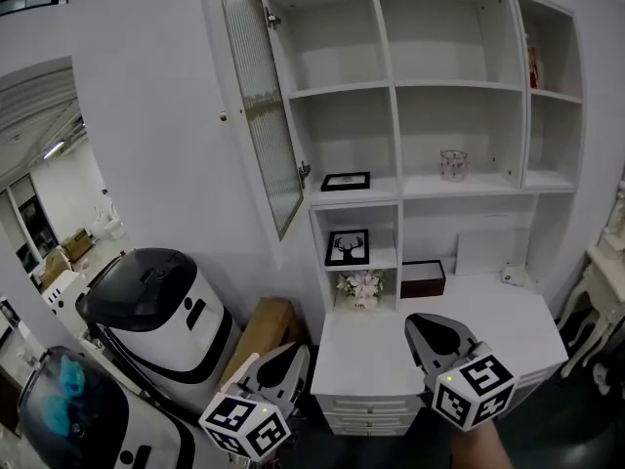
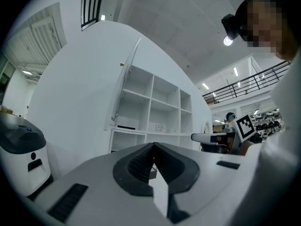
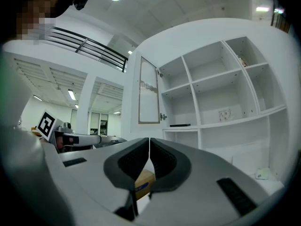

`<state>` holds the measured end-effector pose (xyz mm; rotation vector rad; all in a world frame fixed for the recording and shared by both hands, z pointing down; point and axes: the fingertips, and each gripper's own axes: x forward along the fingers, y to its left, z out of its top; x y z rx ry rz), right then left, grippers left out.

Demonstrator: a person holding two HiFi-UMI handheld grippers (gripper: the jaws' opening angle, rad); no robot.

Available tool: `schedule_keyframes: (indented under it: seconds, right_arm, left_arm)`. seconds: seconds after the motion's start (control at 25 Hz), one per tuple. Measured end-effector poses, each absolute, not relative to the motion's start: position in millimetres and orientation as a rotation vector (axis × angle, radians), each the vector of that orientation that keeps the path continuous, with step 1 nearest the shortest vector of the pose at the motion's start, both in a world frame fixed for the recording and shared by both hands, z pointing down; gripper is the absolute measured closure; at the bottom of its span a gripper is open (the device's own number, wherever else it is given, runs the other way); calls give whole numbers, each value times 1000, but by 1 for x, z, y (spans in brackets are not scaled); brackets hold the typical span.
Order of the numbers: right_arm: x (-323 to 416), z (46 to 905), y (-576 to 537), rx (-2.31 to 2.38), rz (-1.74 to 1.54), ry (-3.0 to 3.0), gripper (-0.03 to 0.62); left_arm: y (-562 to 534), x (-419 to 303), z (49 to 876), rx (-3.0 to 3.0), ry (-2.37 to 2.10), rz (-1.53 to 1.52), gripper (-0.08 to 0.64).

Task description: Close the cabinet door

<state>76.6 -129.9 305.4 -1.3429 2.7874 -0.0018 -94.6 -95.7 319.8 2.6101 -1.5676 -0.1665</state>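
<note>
Head view: the cabinet door (image 1: 262,106) stands swung wide open at the upper left of the white shelf unit (image 1: 393,86). It is hinged on its right edge, with a small knob (image 1: 224,116) near its free left edge. The left gripper (image 1: 289,358) and right gripper (image 1: 430,330) sit low and near, well apart from the door, both clenched on nothing. The panel looks like ribbed glass, though that is hard to confirm, so the door is probably light, stiff and free-swinging but fragile. Pushing on the frame beside the knob seems safest.
</note>
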Motion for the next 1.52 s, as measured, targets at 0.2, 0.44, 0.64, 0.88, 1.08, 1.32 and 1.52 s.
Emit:
schedule_keyframes:
  seconds: [0.2, 0.44, 0.64, 0.88, 1.08, 1.32, 1.52]
  right_arm:
    - [53, 300, -151, -1347, 2, 2791, 586]
    - [11, 301, -184, -1336, -11, 2798, 586]
    - [-31, 300, -207, -1276, -36, 2820, 584]
    - [-83, 297, -230, -1180, -38, 2844, 554]
    - [-121, 294, -245, -1137, -17, 2857, 503]
    - [-157, 297, -263, -1122, 20, 2882, 476]
    - [-174, 294, -271, -1179, 88, 2880, 443]
  left_arm:
    - [-118, -116, 315, 2618, -1555, -182, 554]
    - [-149, -153, 324, 2589, -1562, -190, 554]
    - [-166, -191, 330, 2547, -1601, -195, 554]
    - [-185, -228, 334, 2516, -1639, -191, 554]
    - [-198, -250, 337, 2509, -1655, -180, 554]
    - [-215, -272, 342, 2518, -1660, -144, 554]
    - [-228, -282, 344, 2528, -1634, -142, 554]
